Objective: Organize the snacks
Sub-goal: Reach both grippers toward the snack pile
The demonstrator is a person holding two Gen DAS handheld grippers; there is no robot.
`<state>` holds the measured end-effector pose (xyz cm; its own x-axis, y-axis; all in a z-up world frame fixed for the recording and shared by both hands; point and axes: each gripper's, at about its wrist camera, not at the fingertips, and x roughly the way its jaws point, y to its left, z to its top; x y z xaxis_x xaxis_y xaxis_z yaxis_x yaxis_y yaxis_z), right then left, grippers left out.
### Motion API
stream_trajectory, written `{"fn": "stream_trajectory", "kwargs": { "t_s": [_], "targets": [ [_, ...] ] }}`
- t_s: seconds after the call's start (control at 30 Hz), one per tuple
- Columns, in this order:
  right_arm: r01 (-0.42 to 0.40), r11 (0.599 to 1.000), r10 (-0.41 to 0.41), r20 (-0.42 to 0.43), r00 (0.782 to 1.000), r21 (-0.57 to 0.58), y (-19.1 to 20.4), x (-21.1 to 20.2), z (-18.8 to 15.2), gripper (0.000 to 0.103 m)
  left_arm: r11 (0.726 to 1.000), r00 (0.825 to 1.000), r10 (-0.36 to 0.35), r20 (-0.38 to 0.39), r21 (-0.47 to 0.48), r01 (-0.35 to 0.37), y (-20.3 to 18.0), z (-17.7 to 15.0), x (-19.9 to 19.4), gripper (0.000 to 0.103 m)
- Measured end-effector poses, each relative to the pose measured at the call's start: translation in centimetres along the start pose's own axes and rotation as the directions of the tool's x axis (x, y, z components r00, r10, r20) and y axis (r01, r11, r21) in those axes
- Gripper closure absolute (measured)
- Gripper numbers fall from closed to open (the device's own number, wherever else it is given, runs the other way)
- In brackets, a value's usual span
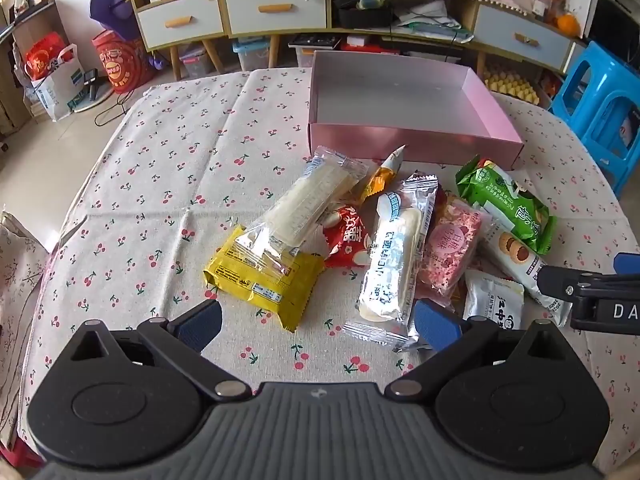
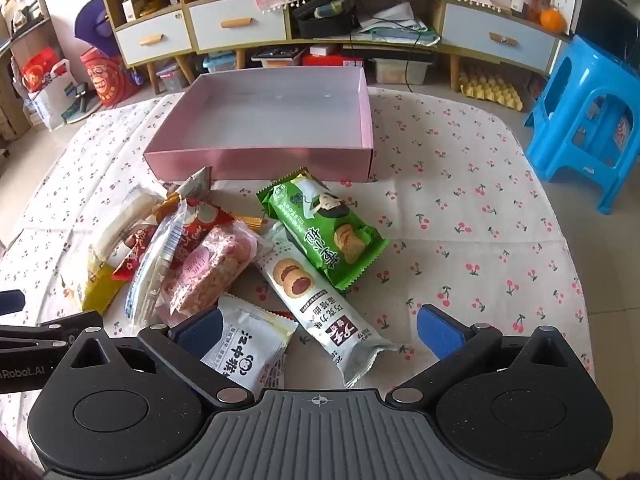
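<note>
1. While both sets of jaws stand wide apart and empty, left gripper (image 1: 318,322) and right gripper (image 2: 318,330) hang above the surface (image 1: 160,184).
2. Snack packets (image 1: 384,236): heaped at centre.
3. Pink box (image 1: 400,96): twelve o'clock of the heap.

A table under a cherry-print tablecloth (image 1: 168,168) carries an open pink box (image 1: 408,142) at its far side. Just in front lies a loose heap of wrapped snacks (several overlapping): a yellow packet (image 1: 260,280), a green biscuit packet (image 2: 328,232), a white pouch (image 2: 248,352).
</note>
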<state>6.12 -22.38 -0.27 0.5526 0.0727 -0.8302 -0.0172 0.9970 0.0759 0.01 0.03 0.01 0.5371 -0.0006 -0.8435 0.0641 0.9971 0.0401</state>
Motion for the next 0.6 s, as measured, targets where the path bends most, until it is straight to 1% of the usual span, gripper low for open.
{"fn": "stream_trajectory", "kwargs": {
  "t_s": [0.13,0.23,0.33,0.53,0.57,0.6],
  "targets": [
    [0.01,1.0,-0.01,0.008,1.0,-0.002,0.1,-0.1,0.3,0.0,1.0,1.0,0.003,0.003,-0.001,-0.003,0.1,0.2,-0.1,0.0],
    [0.016,1.0,-0.016,0.002,1.0,-0.006,0.2,0.0,0.7,0.0,1.0,1.0,0.009,0.006,0.004,-0.009,0.1,0.3,-0.1,0.0],
    [0.026,0.999,-0.026,-0.003,1.0,-0.019,0.5,0.1,1.2,0.0,1.0,1.0,0.009,-0.008,0.003,-0.009,0.1,0.5,0.1,0.0],
    [0.032,0.998,-0.033,-0.02,0.999,-0.045,1.1,0.1,2.1,0.0,1.0,1.0,0.017,0.002,0.015,-0.017,-0.2,1.0,-0.1,0.0],
    [0.035,0.998,-0.036,-0.021,0.999,-0.049,1.1,0.1,2.2,0.0,1.0,1.0,0.016,0.006,0.018,-0.017,-0.2,1.2,-0.2,0.0],
    [0.038,0.998,-0.039,-0.022,0.999,-0.054,1.2,0.1,2.4,0.0,1.0,1.0,-0.001,0.013,0.007,0.0,-0.4,1.4,-0.1,0.0]
  ]
}}
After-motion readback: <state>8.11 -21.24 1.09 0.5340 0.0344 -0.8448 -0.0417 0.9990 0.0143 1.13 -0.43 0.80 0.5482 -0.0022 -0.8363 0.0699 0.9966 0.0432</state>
